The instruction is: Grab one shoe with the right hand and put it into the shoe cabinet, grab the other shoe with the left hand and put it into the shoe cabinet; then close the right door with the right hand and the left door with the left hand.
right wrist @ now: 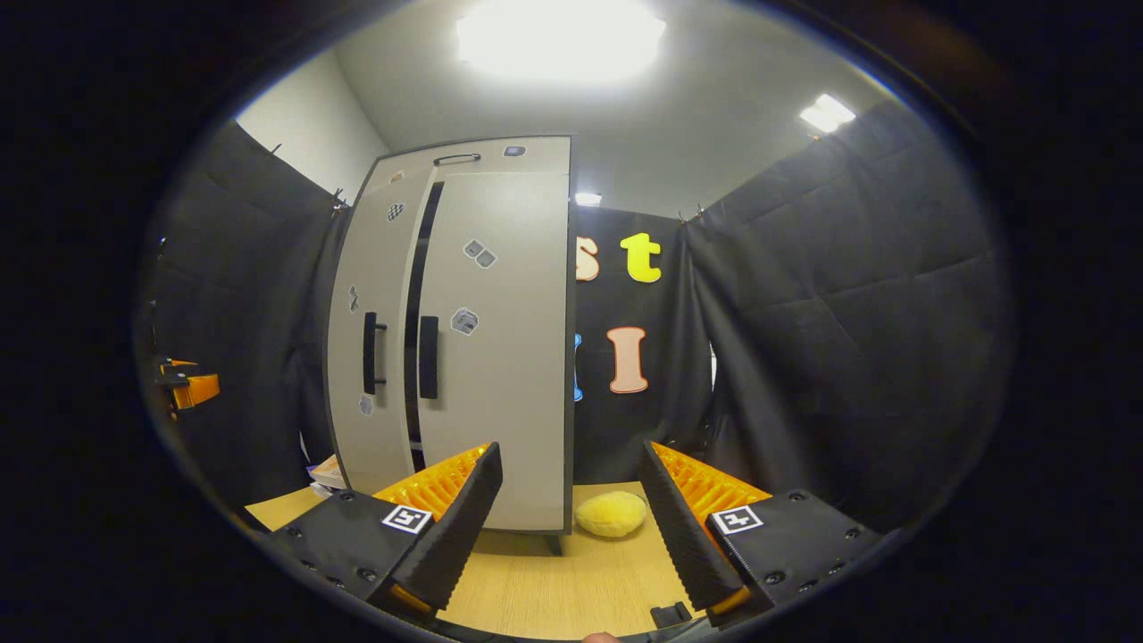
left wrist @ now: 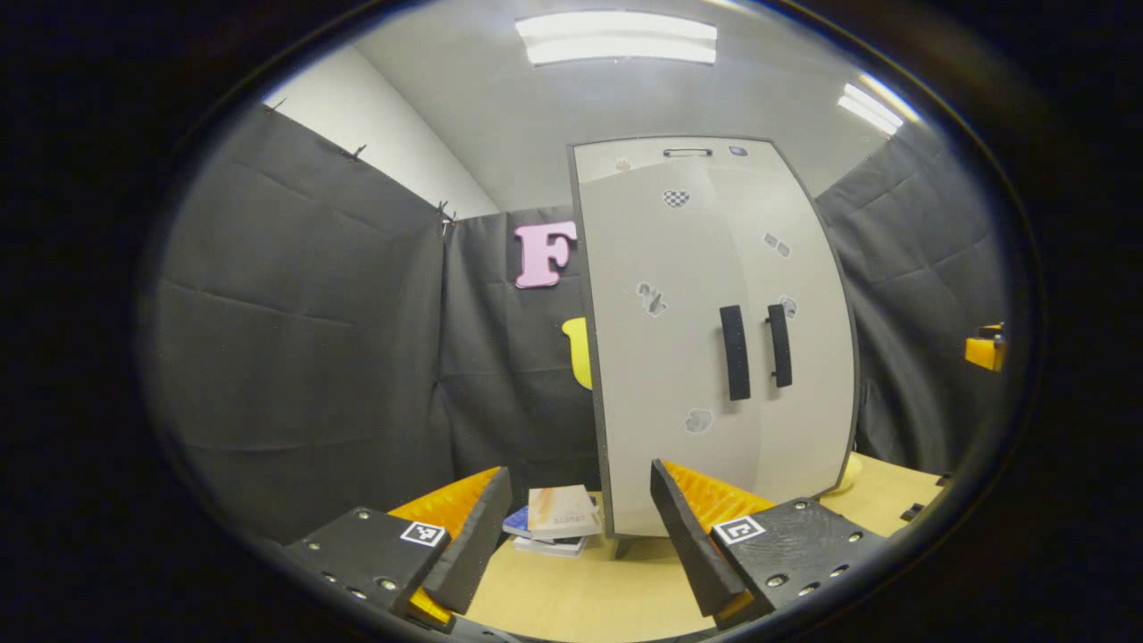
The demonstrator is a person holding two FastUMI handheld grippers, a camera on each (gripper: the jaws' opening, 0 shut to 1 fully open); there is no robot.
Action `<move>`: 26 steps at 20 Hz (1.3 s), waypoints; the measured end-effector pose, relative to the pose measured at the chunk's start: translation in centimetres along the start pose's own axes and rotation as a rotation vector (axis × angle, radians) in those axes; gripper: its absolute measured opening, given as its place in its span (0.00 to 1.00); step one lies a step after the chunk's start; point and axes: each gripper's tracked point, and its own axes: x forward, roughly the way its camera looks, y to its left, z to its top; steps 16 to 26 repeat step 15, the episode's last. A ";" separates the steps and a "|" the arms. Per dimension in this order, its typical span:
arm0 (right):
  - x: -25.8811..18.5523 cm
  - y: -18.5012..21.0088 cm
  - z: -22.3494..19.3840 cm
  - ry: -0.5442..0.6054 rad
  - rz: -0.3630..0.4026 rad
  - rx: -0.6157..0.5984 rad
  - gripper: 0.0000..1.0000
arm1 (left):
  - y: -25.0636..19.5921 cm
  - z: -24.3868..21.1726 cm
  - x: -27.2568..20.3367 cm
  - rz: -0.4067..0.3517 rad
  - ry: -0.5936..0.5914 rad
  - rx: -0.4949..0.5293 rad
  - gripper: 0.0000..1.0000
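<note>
The tall grey shoe cabinet [left wrist: 679, 357] stands on the wooden table, its two black handles [left wrist: 757, 350] side by side. In the left gripper view both doors look pulled to. In the right gripper view a dark narrow gap [right wrist: 413, 339] runs between the two doors of the cabinet [right wrist: 500, 339]. The doors hide the inside. My left gripper [left wrist: 580, 536] is open and empty, held in front of the cabinet's left edge. My right gripper [right wrist: 571, 527] is also open and empty, facing the cabinet's right edge. Each gripper shows small at the side of the other's view: the right gripper [left wrist: 985, 350] and the left gripper [right wrist: 192, 386].
A small stack of books [left wrist: 555, 518] lies on the table [left wrist: 580, 598] left of the cabinet. A yellow soft lump [right wrist: 612, 513] lies right of the cabinet's foot. A small black piece [right wrist: 670, 614] sits near the front edge. Black cloth walls close in on all sides.
</note>
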 end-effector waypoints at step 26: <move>0.8 -0.2 0.8 -0.020 -0.004 -0.004 0.98 | 0.3 0.1 -0.1 0.007 0.002 0.013 0.92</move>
